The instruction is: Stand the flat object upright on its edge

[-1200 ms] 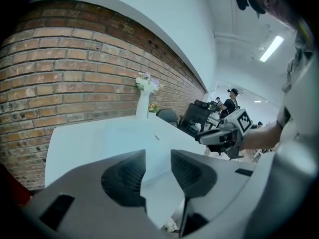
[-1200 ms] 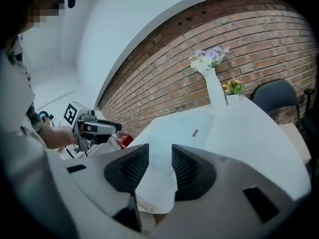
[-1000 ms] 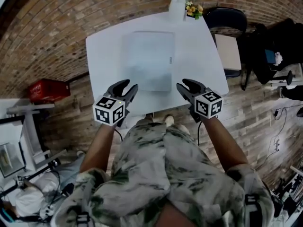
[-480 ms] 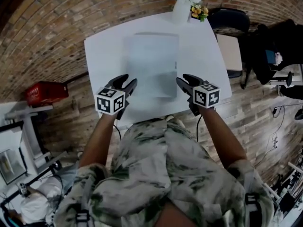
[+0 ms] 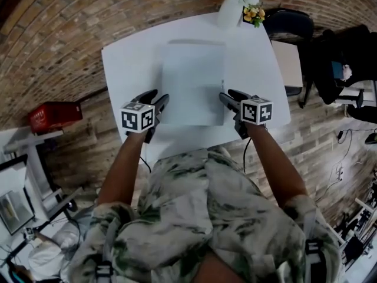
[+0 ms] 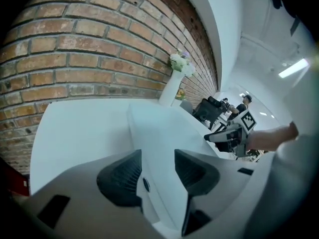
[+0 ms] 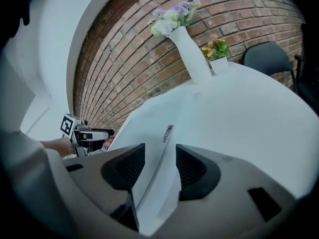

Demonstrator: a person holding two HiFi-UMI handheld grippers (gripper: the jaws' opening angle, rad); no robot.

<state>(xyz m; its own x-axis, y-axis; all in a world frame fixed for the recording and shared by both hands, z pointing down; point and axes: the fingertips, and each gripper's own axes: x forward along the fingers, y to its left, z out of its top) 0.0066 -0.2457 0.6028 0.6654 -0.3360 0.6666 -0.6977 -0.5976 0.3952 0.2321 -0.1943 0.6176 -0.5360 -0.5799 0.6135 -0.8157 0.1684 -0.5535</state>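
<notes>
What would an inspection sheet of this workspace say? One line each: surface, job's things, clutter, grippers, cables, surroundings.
Surface: white table.
Job's things: flat white object lies flat mid-table, not yet upright.
Clutter: flower vase and small flower pot at far edge.
Grippers: left gripper and right gripper open, jaws have just been opening, one at each near corner of the object, pads not pressing.
Cables: cord hangs under the right gripper.
Surroundings: brick wall, chair, red box.

Lab-like workroom with a homely corner

Brick wall [image 5: 53, 52], plank floor [image 5: 312, 140] and a white table [image 5: 126, 63] with a flower vase [image 5: 231, 10] sit among a red case [image 5: 54, 114], floor cables [image 5: 341, 136] and equipment stands [image 5: 36, 164].
</notes>
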